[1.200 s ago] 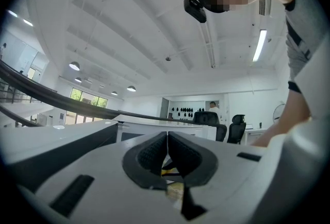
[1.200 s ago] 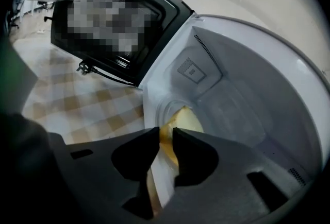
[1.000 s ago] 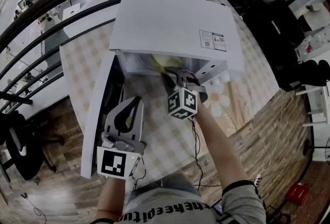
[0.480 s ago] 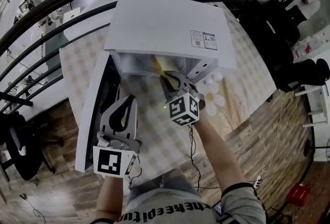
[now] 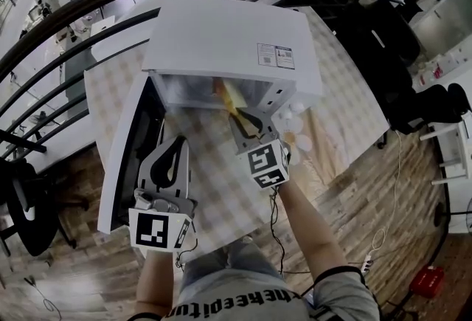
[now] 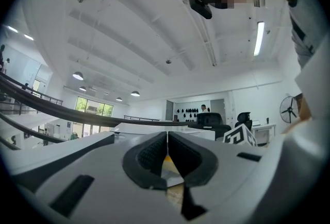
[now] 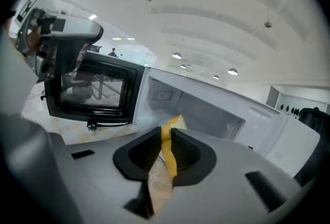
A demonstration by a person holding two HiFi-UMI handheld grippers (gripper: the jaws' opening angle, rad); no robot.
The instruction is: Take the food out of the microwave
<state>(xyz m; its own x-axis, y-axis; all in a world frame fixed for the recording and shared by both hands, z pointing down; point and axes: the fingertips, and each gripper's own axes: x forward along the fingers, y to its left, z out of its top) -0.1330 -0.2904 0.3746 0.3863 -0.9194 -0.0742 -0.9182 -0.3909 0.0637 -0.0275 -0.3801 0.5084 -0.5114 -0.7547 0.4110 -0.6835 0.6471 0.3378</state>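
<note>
A white microwave [image 5: 221, 39] stands on the table with its door [image 5: 122, 157] swung open to the left. My right gripper [image 5: 242, 117] is just in front of the open cavity, shut on a thin yellow piece of food [image 5: 234, 97]. In the right gripper view the yellow food [image 7: 170, 158] stands on edge between the pads, with the microwave cavity [image 7: 216, 109] and door [image 7: 95, 89] behind it. My left gripper [image 5: 174, 146] hovers beside the open door, shut with nothing in it. Its pads meet in the left gripper view [image 6: 167, 145].
The table carries a checkered cloth [image 5: 214, 194], and its front edge lies close to my body. Small white round shapes [image 5: 295, 131] lie right of the microwave. A black railing [image 5: 88, 2] arcs behind the table. A black chair [image 5: 22, 201] stands on the wooden floor at the left.
My right gripper has drawn back from the cavity and rolled, bringing the yellow food out with it. My left gripper has shifted slightly beside the door.
</note>
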